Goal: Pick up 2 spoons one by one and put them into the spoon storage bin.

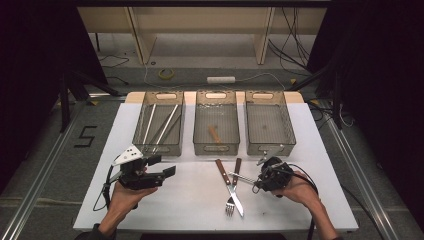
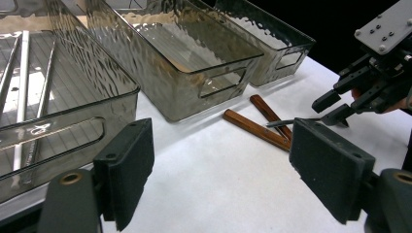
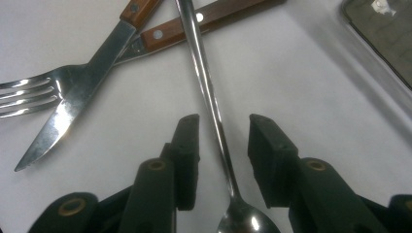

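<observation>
White table (image 1: pixel 150 210) with three clear bins along its far edge, cutlery lying loose in front.

The right gripper (image 3: pixel 223 133) straddles the spoon (image 3: pixel 206 87) handle with jaws open, not yet closed, likely to lift it for sorting; knife (image 1: pixel 229 186) and fork (image 1: pixel 233 187) lie crossed beside it. The left gripper (image 1: pixel 162 166) hovers open, empty, near the left bin (image 1: pixel 159 125).

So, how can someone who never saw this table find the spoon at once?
Start at the three clear bins along the white table's far side. In front of the middle and right bins lie a knife and a fork with wooden handles. The spoon is all metal, between the open jaws of the right gripper.
</observation>
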A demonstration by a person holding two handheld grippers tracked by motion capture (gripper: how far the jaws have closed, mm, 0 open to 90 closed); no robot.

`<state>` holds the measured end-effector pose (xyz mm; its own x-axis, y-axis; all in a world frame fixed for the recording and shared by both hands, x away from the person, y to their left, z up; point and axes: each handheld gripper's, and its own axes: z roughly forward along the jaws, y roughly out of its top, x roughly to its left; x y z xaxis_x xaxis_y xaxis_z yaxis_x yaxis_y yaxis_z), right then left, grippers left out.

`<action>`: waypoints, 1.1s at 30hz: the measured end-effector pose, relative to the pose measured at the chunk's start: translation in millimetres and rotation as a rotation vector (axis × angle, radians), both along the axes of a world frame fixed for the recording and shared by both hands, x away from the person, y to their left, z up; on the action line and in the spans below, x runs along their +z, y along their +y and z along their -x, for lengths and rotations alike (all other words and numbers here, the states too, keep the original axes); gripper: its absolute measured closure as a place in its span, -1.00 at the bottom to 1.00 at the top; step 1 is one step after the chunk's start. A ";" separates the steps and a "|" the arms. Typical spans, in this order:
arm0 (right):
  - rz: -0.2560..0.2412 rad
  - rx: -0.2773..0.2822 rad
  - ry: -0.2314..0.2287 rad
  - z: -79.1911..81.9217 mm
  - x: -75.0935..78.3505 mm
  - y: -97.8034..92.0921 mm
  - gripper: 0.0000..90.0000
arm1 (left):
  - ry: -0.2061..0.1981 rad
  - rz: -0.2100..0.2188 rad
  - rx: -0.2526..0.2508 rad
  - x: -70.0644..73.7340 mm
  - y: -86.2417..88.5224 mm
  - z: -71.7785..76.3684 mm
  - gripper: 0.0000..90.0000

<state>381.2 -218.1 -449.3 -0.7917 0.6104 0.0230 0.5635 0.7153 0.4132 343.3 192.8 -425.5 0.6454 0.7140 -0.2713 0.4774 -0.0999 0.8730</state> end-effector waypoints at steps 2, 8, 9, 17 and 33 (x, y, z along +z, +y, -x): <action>0.014 0.004 0.006 -1.1 -0.4 0.3 0.49 | 0.001 0.001 -0.001 0.0 -0.6 0.0 -0.48; 0.041 0.021 0.028 -3.1 -1.5 3.3 0.58 | -0.005 0.009 0.001 0.9 0.0 0.4 -0.48; 0.040 0.025 0.035 -3.4 -2.1 3.8 0.59 | -0.003 0.023 0.001 1.5 0.2 0.8 -0.47; 0.091 0.041 0.047 -4.3 -7.1 10.0 0.73 | 0.000 0.027 -0.005 1.9 -0.3 1.6 -0.47; 0.100 0.077 0.010 -0.8 0.0 9.4 0.92 | -0.006 0.015 -0.007 2.3 -2.3 2.0 -0.47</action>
<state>382.0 -208.7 -449.3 -0.8366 0.5471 -0.0269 0.5088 0.7943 0.3320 341.2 190.4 -423.2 0.6522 0.7054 -0.2777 0.4714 -0.0905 0.8772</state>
